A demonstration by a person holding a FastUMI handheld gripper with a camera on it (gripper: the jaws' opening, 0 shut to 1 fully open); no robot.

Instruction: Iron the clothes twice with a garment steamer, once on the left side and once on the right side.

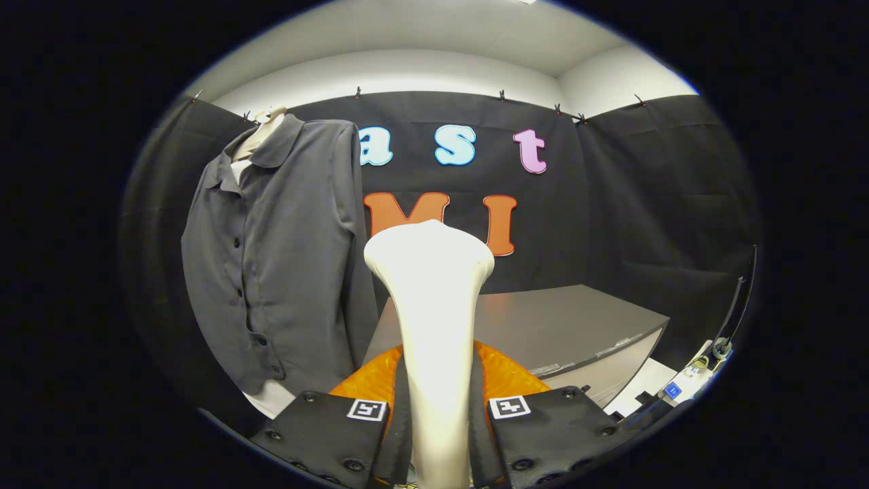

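The tongs (pixel 440 414) were clamped on the neck of the steamer (pixel 432 299), its head raised just ahead. The shirt (pixel 278 251) hung at ten o'clock (well apart from the steamer head). Risk: the smooth neck could twist in the grip, so the head would meet the fabric crookedly.
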